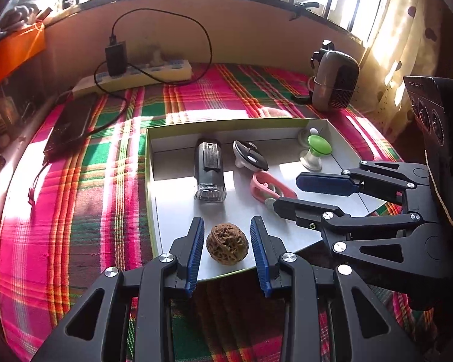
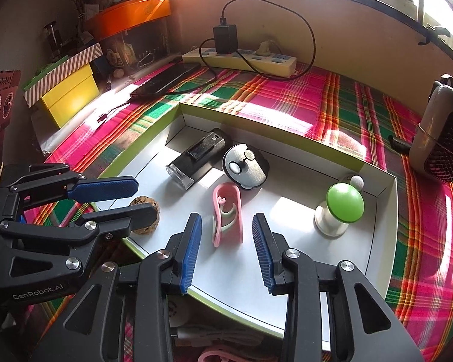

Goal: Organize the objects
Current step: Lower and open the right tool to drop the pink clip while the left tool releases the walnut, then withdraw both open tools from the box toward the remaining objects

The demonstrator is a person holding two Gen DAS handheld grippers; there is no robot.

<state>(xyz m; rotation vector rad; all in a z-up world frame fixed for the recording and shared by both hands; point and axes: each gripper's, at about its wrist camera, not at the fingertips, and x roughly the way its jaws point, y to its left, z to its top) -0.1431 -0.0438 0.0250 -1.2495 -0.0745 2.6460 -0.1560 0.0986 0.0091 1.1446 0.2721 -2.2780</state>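
A shallow white box with a green rim (image 1: 149, 181) (image 2: 389, 229) lies on the plaid cloth. Inside are a brown walnut (image 1: 227, 246) (image 2: 145, 211), a black bike light (image 1: 209, 169) (image 2: 196, 158), a round black and silver gadget (image 1: 250, 159) (image 2: 246, 166), a pink clip (image 1: 268, 185) (image 2: 228, 214) and a green-topped white knob (image 1: 315, 150) (image 2: 342, 206). My left gripper (image 1: 227, 255) (image 2: 125, 200) is open, its fingers on either side of the walnut, apart from it. My right gripper (image 2: 227, 252) (image 1: 290, 191) is open around the near end of the pink clip.
A power strip (image 2: 241, 58) with a black charger and cable sits at the back. A dark phone (image 2: 166, 80) lies at the back left. A grey speaker-like device (image 2: 441, 138) stands at the right. Yellow and orange boxes (image 2: 72, 96) stand on the left.
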